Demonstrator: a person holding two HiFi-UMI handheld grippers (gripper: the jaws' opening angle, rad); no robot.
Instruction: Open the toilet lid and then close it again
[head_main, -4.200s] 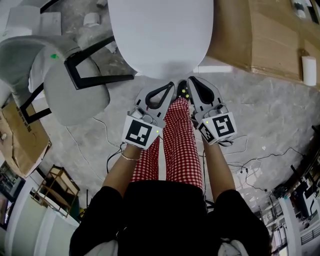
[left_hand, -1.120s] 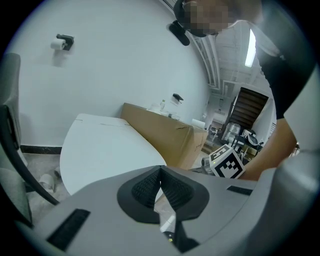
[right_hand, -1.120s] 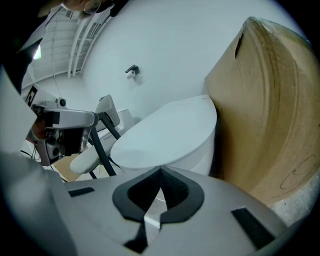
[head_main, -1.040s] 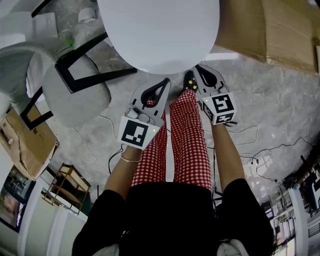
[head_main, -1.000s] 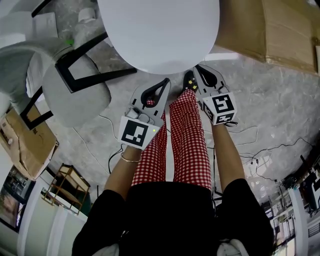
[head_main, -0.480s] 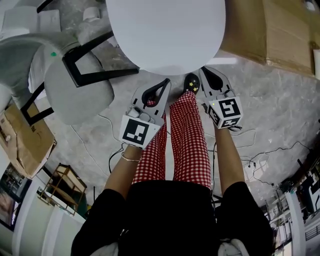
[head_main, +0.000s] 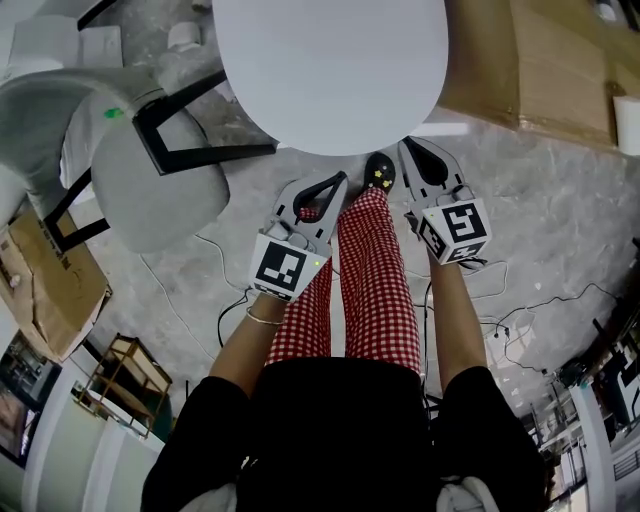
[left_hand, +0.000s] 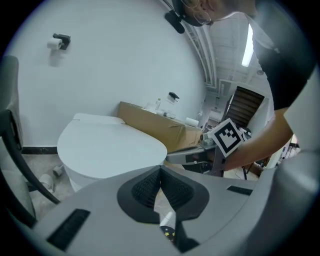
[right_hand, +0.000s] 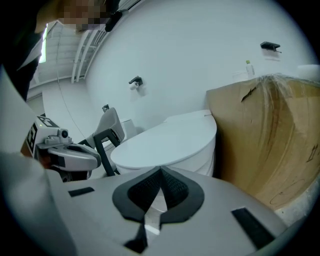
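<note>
The left gripper (head_main: 342, 178) has been shifted slightly rightward. It and the right gripper (head_main: 404, 143) are clenched empty. The toilet lid (head_main: 330, 70) is found shut ahead, with the grey floor (head_main: 545, 215) beneath.

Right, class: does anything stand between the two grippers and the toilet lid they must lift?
Nothing visible does. The closed toilet lid lies just ahead of the left gripper and the right gripper, both shut and empty. The grey chair and the cardboard box stand off to either side.
</note>
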